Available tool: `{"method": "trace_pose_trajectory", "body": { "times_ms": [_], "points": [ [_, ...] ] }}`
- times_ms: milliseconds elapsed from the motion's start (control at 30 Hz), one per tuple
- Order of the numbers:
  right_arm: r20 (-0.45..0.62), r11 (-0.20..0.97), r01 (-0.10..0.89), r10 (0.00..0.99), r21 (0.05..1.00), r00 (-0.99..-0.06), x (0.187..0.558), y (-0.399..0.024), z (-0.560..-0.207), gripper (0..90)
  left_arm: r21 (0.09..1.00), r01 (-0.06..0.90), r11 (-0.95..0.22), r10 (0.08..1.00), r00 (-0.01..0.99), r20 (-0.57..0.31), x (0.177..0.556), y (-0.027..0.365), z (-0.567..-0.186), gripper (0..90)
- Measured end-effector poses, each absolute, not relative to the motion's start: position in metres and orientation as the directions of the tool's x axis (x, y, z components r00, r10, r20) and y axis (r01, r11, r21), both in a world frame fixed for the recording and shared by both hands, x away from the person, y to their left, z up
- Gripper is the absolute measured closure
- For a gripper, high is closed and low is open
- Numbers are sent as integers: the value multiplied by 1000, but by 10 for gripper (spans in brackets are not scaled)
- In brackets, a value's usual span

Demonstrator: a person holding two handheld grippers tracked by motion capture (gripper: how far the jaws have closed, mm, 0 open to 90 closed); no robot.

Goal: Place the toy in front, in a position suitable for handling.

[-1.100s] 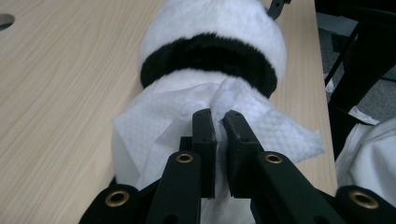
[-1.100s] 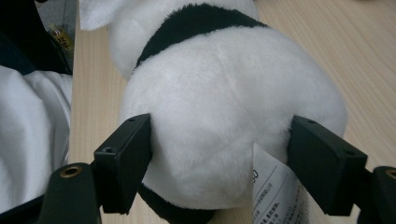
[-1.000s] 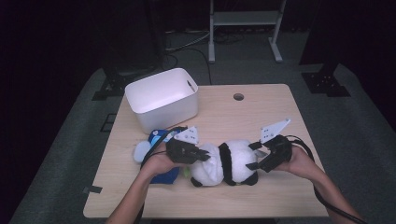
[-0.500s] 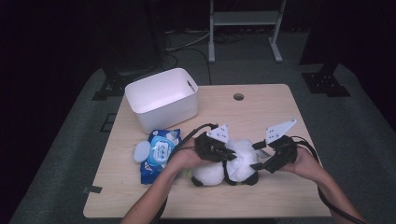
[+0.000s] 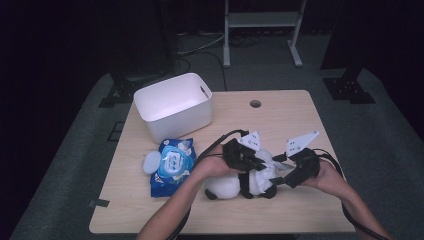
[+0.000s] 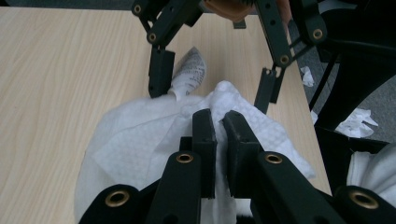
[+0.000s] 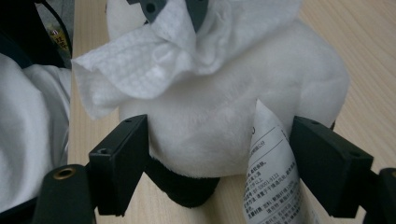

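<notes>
Near the front edge of the tabletop (image 5: pixel 300 115), I am working on a white plush toy (image 5: pixel 230 186) with black limbs, which is lying on its side between my 2 hands. My left gripper (image 5: pixel 257 162) is reaching over the toy from the left, and its fingers (image 6: pixel 204 135) are pinching a white wet wipe (image 6: pixel 140 140) that is draped across the toy's body; they are squeezed almost together, with only a thin fold of the wipe between them. In the left gripper view the wipe is spreading out over the toy beneath my fingers, and the light wood is running beyond it.

My right gripper (image 5: pixel 280 175) is coming in from the right. Its fingers (image 7: pixel 119 163) are standing wide, 1 on each side of the toy's rounded white body, close against the fur; whether the pads are pressing on it I cannot tell. A printed fabric label (image 7: pixel 273 168) is sticking up from the toy just inside my right-hand finger. In the right gripper view the crumpled wipe is hanging over the top of the toy.

Left of the toy, a blue pack of wet wipes (image 5: pixel 172 165) is lying flat with its white lid (image 5: pixel 151 162) flipped open beside it. Behind the pack, a white plastic bin (image 5: pixel 172 105) is standing upright toward the back left of the tabletop, well apart from my hands.
</notes>
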State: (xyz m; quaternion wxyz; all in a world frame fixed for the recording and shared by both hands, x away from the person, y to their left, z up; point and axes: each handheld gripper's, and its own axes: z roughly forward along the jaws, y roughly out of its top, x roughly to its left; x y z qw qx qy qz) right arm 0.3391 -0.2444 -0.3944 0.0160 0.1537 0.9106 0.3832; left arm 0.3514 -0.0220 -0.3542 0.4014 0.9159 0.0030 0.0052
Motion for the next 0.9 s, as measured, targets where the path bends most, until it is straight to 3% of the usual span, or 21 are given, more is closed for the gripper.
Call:
{"method": "trace_pose_trajectory", "body": {
  "times_ms": [367,900],
  "points": [
    [84,664,264,290,700,-953,339,-243,-395,199,729,-1,-684,-5,1000,-3,357,-36,-355,835],
    [72,668,252,285,700,-956,340,-241,-394,197,730,30,-683,46,999,2,367,-17,-349,835]
  ]
}}
